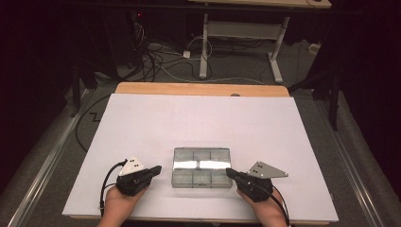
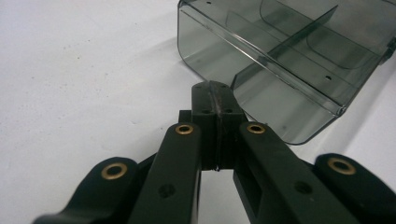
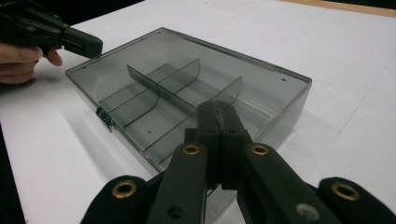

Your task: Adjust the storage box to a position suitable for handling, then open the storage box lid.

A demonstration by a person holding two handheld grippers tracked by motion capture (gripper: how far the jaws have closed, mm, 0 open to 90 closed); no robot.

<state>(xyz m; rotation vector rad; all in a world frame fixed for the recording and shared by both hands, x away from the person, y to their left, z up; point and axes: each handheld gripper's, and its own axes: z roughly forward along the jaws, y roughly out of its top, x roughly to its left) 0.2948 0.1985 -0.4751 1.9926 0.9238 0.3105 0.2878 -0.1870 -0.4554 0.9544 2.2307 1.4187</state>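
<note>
A white table (image 1: 198, 118) holds, near its front edge, a closed smoky clear plastic box (image 1: 202, 167) whose divided compartments look empty, flanked by the left gripper (image 1: 157, 169) and right gripper (image 1: 229, 172), each with jaws pressed together holding nothing.

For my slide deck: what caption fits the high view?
Two shut hand-held tools, left tool and right tool, flank a closed clear compartment box on a white table.

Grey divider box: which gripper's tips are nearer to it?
Right, narrowly. The right gripper has its shut tips at the grey divider box's right edge; the left gripper, also shut, sits just off the left edge.
</note>
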